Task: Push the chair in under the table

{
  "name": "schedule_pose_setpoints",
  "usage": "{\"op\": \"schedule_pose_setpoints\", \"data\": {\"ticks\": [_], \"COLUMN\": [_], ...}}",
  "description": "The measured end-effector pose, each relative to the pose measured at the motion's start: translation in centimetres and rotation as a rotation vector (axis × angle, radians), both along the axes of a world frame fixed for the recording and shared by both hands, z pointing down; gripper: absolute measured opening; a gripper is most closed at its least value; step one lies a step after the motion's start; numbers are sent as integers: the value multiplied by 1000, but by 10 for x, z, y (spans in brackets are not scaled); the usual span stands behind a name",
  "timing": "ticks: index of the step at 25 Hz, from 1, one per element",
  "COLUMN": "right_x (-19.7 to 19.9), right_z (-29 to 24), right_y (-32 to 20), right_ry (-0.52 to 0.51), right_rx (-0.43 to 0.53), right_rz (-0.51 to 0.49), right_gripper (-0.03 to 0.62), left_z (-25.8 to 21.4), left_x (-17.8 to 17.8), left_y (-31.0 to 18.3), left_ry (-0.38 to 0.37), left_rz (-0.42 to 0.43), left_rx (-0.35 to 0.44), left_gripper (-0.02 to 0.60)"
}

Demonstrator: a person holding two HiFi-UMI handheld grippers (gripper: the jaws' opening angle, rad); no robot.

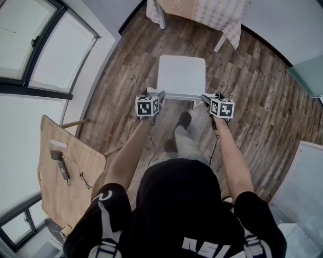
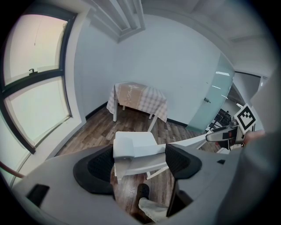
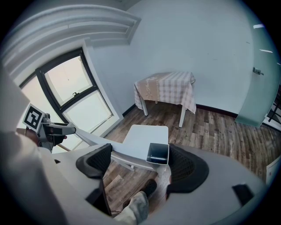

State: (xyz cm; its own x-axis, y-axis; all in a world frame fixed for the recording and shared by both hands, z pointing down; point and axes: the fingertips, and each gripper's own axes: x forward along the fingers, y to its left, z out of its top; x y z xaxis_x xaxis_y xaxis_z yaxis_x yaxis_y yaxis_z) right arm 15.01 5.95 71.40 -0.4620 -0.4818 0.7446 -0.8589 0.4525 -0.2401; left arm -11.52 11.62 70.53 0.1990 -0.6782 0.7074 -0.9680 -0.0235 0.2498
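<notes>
A white chair [image 1: 181, 75] stands on the wood floor with its seat facing a table [image 1: 202, 10] draped in a checked cloth, a gap of floor between them. My left gripper [image 1: 154, 98] sits at the left end of the chair's backrest [image 2: 131, 151] and my right gripper [image 1: 207, 99] at the right end. In the left gripper view the left gripper [image 2: 138, 165] is open, the backrest's end lying between its pads. In the right gripper view the right gripper [image 3: 140, 165] is open too, the backrest's hollow end [image 3: 158, 154] beside its right pad.
The person's shoe [image 1: 184, 119] is on the floor just behind the chair. A wooden tabletop [image 1: 65, 176] with a small device and cables lies at the left, under large windows [image 1: 30, 50]. A frosted glass door [image 3: 259, 83] and a white panel [image 1: 303, 186] are on the right.
</notes>
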Motion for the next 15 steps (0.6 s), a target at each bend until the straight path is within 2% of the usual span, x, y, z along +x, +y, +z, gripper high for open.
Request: {"op": "schedule_pose_setpoints", "data": {"ticks": [15], "right_x": [-9], "right_z": [9], "right_y": [17], "right_ry": [-3], "right_rx": [-4], "right_rz": [23], "right_gripper": [422], "left_z": [9], "left_x": [-10], "left_y": [8], "left_ry": [1], "left_rz": [27], "left_rx": [-34], "left_gripper": [368]}}
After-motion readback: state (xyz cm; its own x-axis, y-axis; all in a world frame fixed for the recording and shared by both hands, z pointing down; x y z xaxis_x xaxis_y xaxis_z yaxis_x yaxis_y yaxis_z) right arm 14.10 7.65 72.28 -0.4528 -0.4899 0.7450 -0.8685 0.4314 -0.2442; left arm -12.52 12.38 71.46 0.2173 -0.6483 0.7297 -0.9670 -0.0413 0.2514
